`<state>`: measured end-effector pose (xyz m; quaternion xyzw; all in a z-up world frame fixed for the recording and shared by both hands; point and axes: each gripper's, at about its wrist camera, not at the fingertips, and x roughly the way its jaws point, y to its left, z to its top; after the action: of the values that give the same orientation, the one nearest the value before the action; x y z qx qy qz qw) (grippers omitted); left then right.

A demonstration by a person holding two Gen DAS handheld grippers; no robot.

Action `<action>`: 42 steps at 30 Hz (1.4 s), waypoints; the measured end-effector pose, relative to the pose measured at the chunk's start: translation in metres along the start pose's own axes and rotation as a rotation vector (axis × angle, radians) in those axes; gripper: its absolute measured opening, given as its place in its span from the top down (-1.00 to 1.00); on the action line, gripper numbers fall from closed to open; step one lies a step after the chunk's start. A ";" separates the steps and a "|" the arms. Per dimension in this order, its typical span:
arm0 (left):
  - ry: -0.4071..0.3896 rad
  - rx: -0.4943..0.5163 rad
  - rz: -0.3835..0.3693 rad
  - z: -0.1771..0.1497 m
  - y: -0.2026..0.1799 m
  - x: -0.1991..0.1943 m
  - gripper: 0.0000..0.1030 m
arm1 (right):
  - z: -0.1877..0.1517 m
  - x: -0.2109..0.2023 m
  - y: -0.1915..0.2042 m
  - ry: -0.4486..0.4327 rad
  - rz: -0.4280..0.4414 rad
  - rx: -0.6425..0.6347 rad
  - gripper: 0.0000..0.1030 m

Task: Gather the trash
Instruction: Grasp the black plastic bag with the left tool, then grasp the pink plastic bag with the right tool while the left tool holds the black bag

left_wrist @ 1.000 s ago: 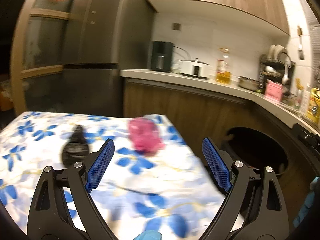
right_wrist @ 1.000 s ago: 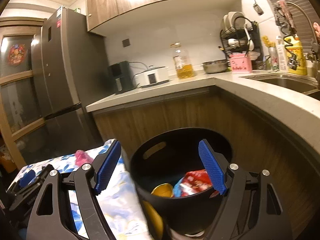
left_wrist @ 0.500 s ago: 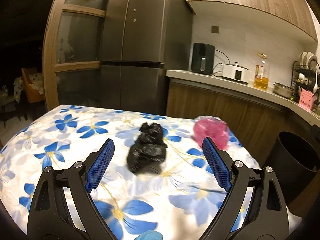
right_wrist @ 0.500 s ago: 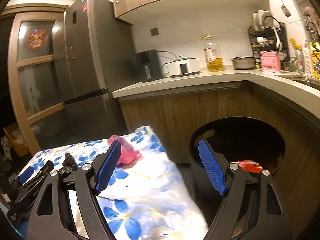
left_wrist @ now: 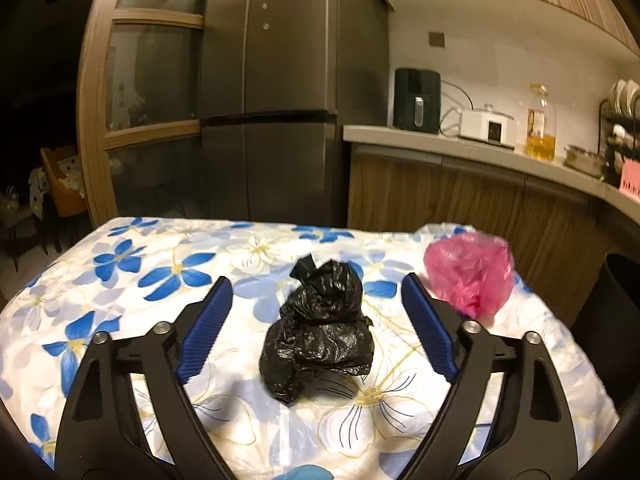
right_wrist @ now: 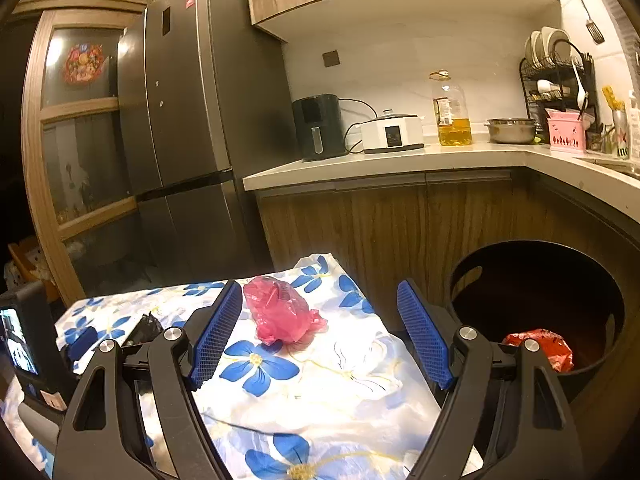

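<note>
A red crinkled foil wrapper (right_wrist: 540, 347) already lies in the round black plastic bin (right_wrist: 600, 280) at lower right. A crumpled black plastic bag (left_wrist: 318, 326) and a crumpled pink plastic bag (right_wrist: 280, 314) remain on the blue-flowered white tablecloth (left_wrist: 140, 264). The left gripper (left_wrist: 316, 328), its jaws just closing slightly yet wide and empty, frames the black one at centre; the right gripper (right_wrist: 316, 334) gapes empty.

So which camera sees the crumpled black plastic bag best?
The left wrist view: the crumpled black plastic bag sits whole, centred between its open fingers. The right wrist view shows only a sliver behind a finger.

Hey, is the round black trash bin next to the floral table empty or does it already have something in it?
Not empty. The round black trash bin holds a crumpled red wrapper low inside, seen from the right wrist. What else lies under it cannot be told.
</note>
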<state>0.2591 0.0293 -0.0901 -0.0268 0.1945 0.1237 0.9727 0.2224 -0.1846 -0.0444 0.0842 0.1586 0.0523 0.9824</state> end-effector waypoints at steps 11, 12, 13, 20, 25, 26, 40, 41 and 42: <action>0.134 -0.066 -0.076 -0.013 0.014 0.031 0.50 | -0.007 0.033 0.020 0.026 -0.012 -0.034 -0.51; 0.140 -0.070 -0.084 -0.014 0.014 0.032 0.63 | -0.008 0.036 0.022 0.029 -0.013 -0.039 -0.51; 0.143 -0.073 -0.094 -0.014 0.015 0.033 0.75 | -0.009 0.039 0.024 0.032 -0.015 -0.044 -0.51; 0.131 -0.108 -0.125 -0.015 0.027 0.020 0.97 | -0.015 0.063 0.033 0.059 -0.033 -0.067 -0.51; 0.106 -0.161 -0.121 -0.015 0.052 -0.007 0.97 | -0.019 0.083 0.036 0.079 -0.050 -0.079 -0.48; 0.097 -0.170 -0.115 -0.014 0.056 -0.012 0.97 | -0.019 0.087 0.036 0.082 -0.052 -0.079 -0.46; 0.043 -0.220 -0.042 -0.007 0.101 -0.045 0.97 | -0.038 0.138 0.045 0.209 -0.062 -0.105 0.15; 0.042 -0.218 -0.043 -0.007 0.102 -0.045 0.97 | -0.039 0.141 0.045 0.221 -0.060 -0.106 0.24; 0.040 -0.216 -0.044 -0.007 0.102 -0.046 0.97 | -0.040 0.143 0.045 0.229 -0.059 -0.106 0.37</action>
<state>0.1899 0.1164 -0.0796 -0.1383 0.1988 0.1222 0.9625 0.3407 -0.1162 -0.1168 0.0209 0.2692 0.0411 0.9620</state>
